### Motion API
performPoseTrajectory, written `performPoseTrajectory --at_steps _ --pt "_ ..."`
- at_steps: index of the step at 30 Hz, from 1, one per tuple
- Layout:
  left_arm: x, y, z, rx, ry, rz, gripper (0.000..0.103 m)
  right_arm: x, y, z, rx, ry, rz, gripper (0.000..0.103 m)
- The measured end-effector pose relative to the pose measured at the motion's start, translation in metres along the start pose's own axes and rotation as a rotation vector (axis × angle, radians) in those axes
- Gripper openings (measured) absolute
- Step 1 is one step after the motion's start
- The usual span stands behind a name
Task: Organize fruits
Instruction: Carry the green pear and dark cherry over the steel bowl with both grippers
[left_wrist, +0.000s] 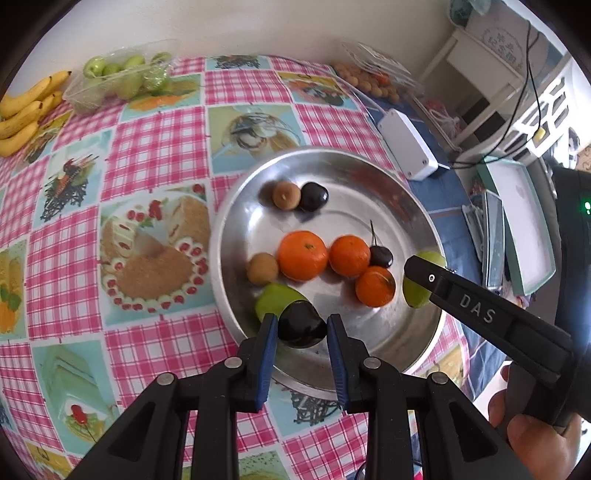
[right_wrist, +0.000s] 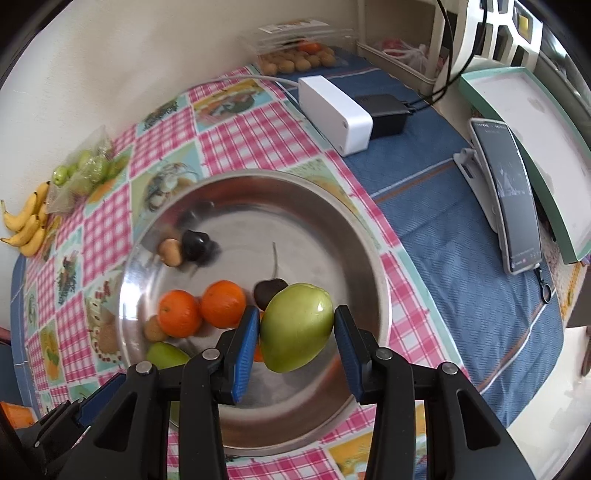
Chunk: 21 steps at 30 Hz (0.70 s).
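A round metal bowl (left_wrist: 351, 206) on the checked tablecloth holds three oranges (left_wrist: 303, 254), two brown longans (left_wrist: 262, 268), dark cherries (left_wrist: 313, 196) and a green fruit (left_wrist: 275, 301). My left gripper (left_wrist: 302, 321) is shut on a dark cherry (left_wrist: 301, 328) above the bowl's near side. In the right wrist view my right gripper (right_wrist: 297, 314) is shut on a green fruit (right_wrist: 297, 326) over the bowl (right_wrist: 295, 229). From the left wrist view that green fruit (left_wrist: 415, 297) hangs by the bowl's right rim, half hidden behind a black finger (left_wrist: 461, 299).
Bananas (left_wrist: 26, 110) and a clear tray of green fruits (left_wrist: 118, 77) lie at the far left. A clear box of longans (left_wrist: 369, 79) sits at the back. A white box (right_wrist: 334, 112), a black adapter (right_wrist: 384, 114) and a propped phone (right_wrist: 511, 195) stand on the blue cloth at right.
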<state>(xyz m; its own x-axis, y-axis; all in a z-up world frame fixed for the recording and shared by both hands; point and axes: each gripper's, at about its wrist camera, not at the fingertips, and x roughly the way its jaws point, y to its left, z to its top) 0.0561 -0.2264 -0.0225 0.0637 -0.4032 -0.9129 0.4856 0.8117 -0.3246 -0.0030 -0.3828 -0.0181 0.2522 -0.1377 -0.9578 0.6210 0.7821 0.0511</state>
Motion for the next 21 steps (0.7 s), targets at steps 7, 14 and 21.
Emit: performPoseTrajectory --at_steps 7,14,21 --pt "0.013 -0.006 -0.005 0.006 0.054 -0.008 0.029 0.013 -0.008 -0.006 0.014 0.061 -0.01 0.043" --pt "0.018 -0.011 -0.006 0.019 0.072 0.001 0.029 0.011 -0.008 -0.008 0.011 0.06 -0.007 0.044" --pt "0.021 -0.011 -0.003 -0.006 0.089 -0.017 0.031 0.006 -0.003 -0.002 0.003 0.033 0.0 0.044"
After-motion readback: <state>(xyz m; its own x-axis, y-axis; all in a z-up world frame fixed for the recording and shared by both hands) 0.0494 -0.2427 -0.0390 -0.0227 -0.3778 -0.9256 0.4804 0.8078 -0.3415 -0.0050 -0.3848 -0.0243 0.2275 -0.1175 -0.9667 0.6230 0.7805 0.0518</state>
